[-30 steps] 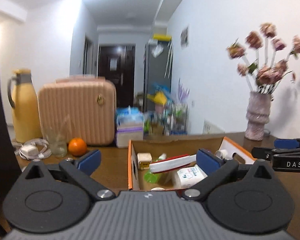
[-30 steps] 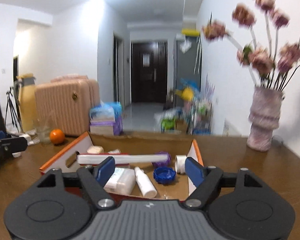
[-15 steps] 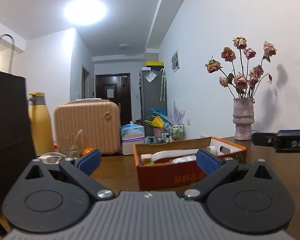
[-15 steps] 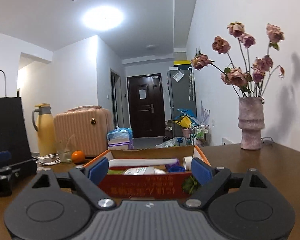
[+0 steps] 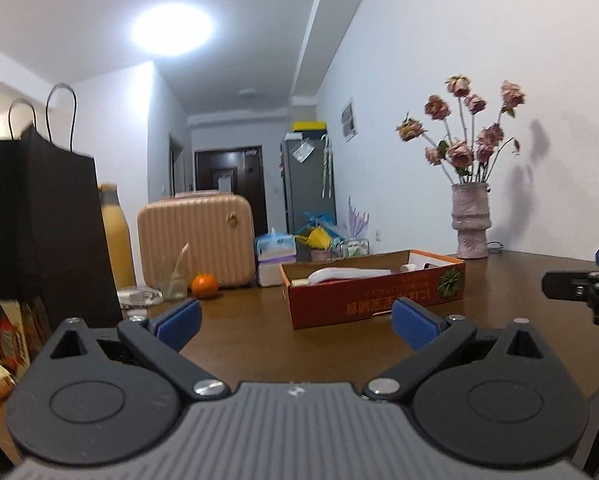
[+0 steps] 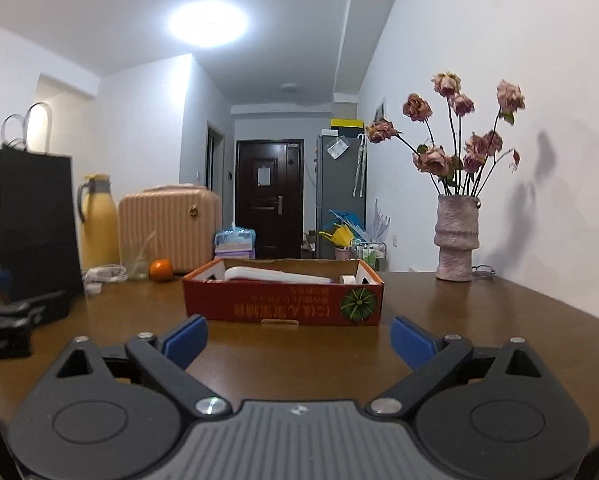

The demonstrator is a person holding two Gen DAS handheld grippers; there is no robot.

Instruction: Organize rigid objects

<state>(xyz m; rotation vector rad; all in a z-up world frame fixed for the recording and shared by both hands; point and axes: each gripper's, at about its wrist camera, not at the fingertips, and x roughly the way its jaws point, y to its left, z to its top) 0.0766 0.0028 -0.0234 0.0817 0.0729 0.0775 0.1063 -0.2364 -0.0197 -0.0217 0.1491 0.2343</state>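
Note:
A red cardboard box [image 5: 379, 300] [image 6: 283, 302] with an orange rim stands on the brown table, ahead of both grippers. It holds small rigid items; a long white object [image 6: 275, 275] and a tape roll [image 6: 347, 279] show above the rim. My left gripper [image 5: 297, 322] is open and empty, low over the table short of the box. My right gripper [image 6: 299, 340] is open and empty, also short of the box. Each gripper shows at the edge of the other's view, the right [image 5: 579, 286] and the left [image 6: 15, 316].
A black paper bag [image 5: 39, 228] stands at the left. Behind are a yellow jug [image 6: 97, 222], a pink case [image 6: 171, 228], a glass [image 6: 137, 258], an orange [image 6: 161, 270] and a white charger [image 6: 103, 274]. A flower vase [image 6: 457, 240] stands at the right back.
Both grippers have dropped and pulled back from above the box to near table level. The inside of the box is now mostly hidden by its front wall.

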